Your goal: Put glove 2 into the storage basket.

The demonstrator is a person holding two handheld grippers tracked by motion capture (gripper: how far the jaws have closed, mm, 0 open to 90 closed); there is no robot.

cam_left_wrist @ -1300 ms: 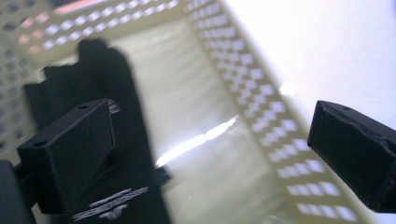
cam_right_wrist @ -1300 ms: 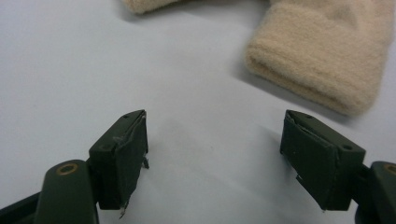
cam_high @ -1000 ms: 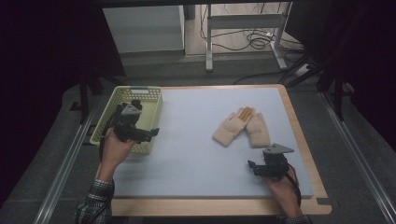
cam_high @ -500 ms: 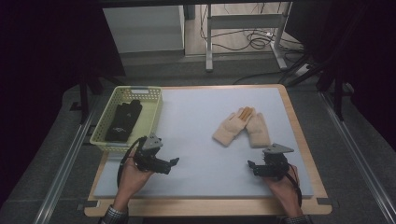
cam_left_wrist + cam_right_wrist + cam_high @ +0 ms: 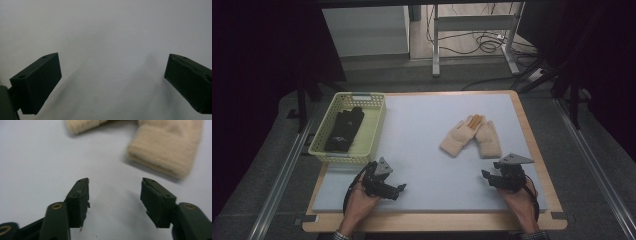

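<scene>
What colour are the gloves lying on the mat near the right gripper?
Beige gloves, with orange fingertips; clearest in the high view.

Bare grey mat [image 5: 422, 150] lay open between the yellow basket [image 5: 374, 131] at far left and the beige mittens [image 5: 472, 137] at right, which blocked the right gripper [image 5: 492, 177] ahead.

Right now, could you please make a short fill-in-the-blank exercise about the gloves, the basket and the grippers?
1. The black gloves lie inside the ____ basket.
2. The beige gloves lie on the grey mat, nearer the ____ gripper.
3. The jaws of the left gripper stand ____, with nothing between them.

Missing words: yellow; right; open
</scene>
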